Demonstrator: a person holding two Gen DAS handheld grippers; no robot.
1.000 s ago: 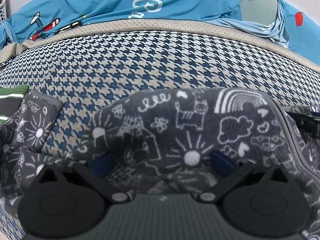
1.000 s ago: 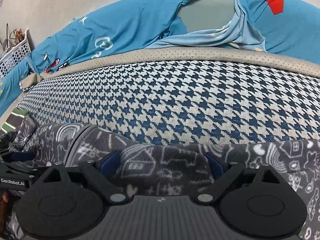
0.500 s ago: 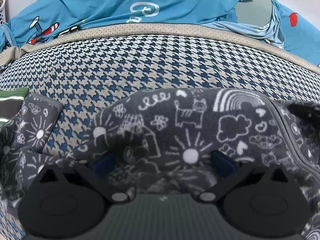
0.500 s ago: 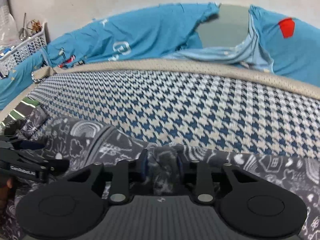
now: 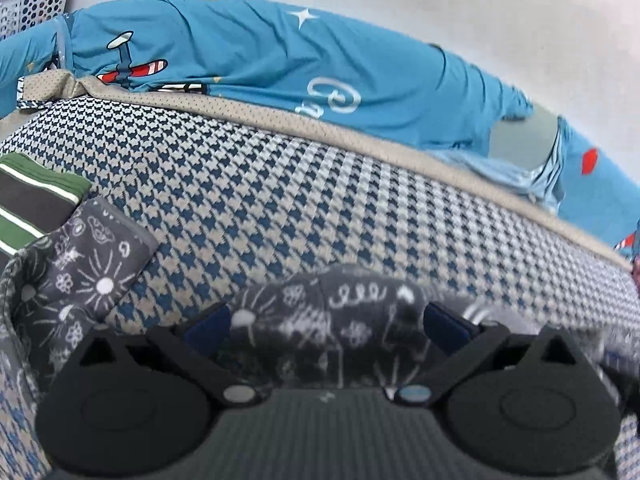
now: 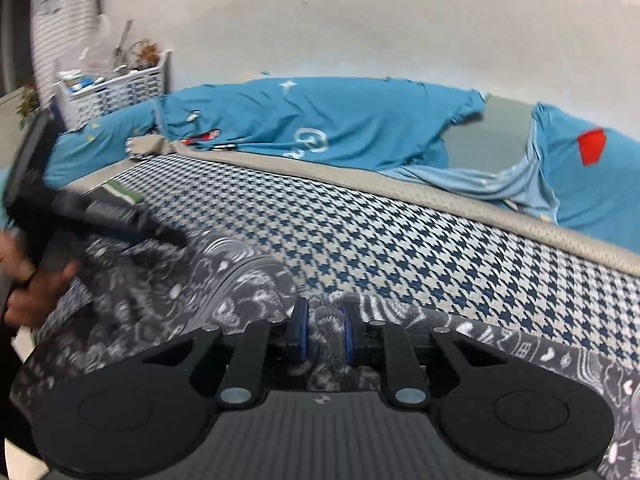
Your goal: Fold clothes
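Right gripper point(image 6: 325, 332) is clamped tight on a bunched fold of the grey doodle-print garment point(image 6: 160, 300), blue pads nearly meeting on the fleece. The garment sprawls along the near edge of the houndstooth bed cover point(image 6: 380, 240). Left gripper point(image 5: 326, 324) has its fingers spread wide, a hump of the same grey fabric sitting between them, not pinched. A green striped garment point(image 5: 32, 200) lies at the left edge, blue bedding point(image 5: 280, 60) heaped along the far edge.

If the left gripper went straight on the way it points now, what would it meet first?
The grey printed garment bunched between the left gripper's open fingers, almost at once; beyond it lies the houndstooth cover. Depth is hard to judge.
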